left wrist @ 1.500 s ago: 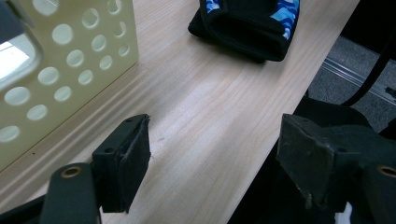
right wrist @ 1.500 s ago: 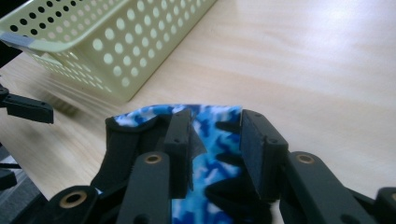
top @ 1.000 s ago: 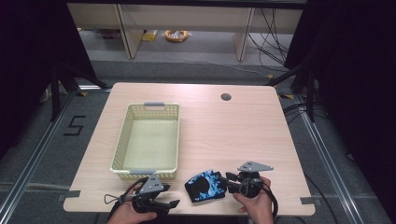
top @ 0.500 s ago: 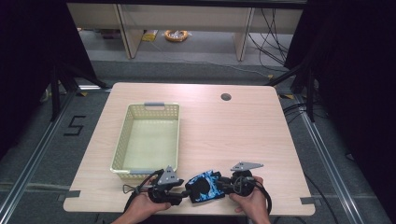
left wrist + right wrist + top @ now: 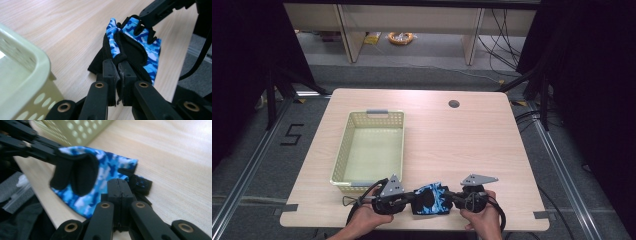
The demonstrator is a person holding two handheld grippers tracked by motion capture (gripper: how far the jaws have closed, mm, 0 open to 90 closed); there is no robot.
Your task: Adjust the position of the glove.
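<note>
A blue camouflage glove [image 5: 432, 199] with black patches sits near the table's front edge, stretched between my two grippers. My left gripper [image 5: 413, 200] holds its left end. In the left gripper view the jaws of that gripper [image 5: 118, 62] have just been closing and pinch the black edge of the glove [image 5: 140, 50]. My right gripper [image 5: 452, 199] holds the other end. Its jaws [image 5: 122, 183] have also just been closing and are shut on the edge of the glove [image 5: 105, 172]. Whether the glove rests on the wood I cannot tell.
A pale yellow-green mesh basket [image 5: 341, 155] stands on the left half of the wooden table [image 5: 462, 145], just behind my left hand; its corner [image 5: 30, 65] is close to the left jaws. A round cable hole [image 5: 454, 104] lies at the back. The front edge is right under the hands.
My left gripper has moved right to the glove and shut on its left end. The right gripper stayed almost in place and shut on the right end.
</note>
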